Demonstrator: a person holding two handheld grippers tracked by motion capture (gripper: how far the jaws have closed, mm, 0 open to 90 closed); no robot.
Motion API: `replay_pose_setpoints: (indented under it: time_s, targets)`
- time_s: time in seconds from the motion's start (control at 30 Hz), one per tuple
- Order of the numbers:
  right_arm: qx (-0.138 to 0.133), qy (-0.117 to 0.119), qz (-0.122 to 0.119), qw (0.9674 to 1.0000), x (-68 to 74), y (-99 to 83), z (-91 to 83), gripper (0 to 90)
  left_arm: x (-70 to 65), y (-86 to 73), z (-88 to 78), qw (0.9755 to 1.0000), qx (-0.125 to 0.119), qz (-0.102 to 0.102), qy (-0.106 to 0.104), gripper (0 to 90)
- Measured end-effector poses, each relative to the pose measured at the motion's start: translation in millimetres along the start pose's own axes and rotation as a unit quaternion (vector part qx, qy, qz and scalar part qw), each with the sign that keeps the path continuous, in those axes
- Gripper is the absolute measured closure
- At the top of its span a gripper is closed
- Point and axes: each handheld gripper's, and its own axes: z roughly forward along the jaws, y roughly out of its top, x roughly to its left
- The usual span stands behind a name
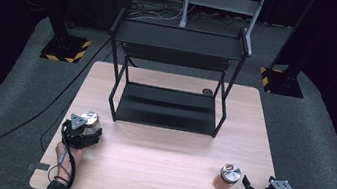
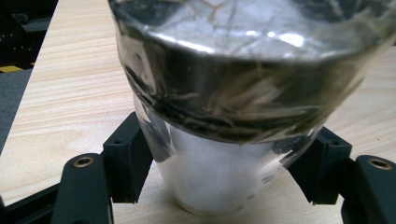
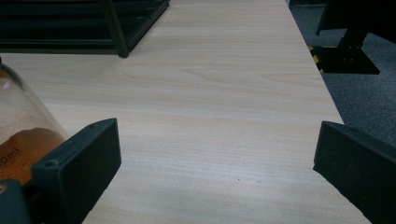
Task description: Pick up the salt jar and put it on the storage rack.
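A clear jar (image 2: 219,177) with white contents and a silver lid (image 1: 90,117) stands on the wooden table (image 1: 162,159) near its left edge. My left gripper (image 2: 224,163) is shut on the jar's lower body, with a black pad (image 2: 128,158) pressed against each side. In the high view the left gripper (image 1: 84,130) sits just in front of this jar. A second jar (image 1: 228,177) with orange powder and a metal lid stands at the front right. My right gripper (image 1: 250,186) is open beside it; in its own view the right gripper (image 3: 215,158) has the orange jar (image 3: 21,140) outside its left jaw.
A black two-level metal shelf rack (image 1: 167,107) stands on the far half of the table. Beyond the table are grey carpet, black stands with yellow-striped bases (image 1: 64,51) and cables. Bare wood lies between the two jars.
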Motion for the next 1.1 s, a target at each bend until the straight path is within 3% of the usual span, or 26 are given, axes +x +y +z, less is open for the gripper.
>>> replay_pose_setpoints:
  time_s: [0.67, 1.1]
  targets:
    - [-0.005, 0.006, -0.001, 1.0, -2.2, -1.8, -0.9, 0.0, 6.1, 5.6, -1.8, 0.9998, 0.01, 0.014, -0.01, 30.3]
    - [-0.002, 0.008, -0.001, 1.0, -2.6, -0.6, -0.3, 0.0, 9.2, 20.3, -13.6, 0.9989, 0.018, 0.028, -0.034, 30.3]
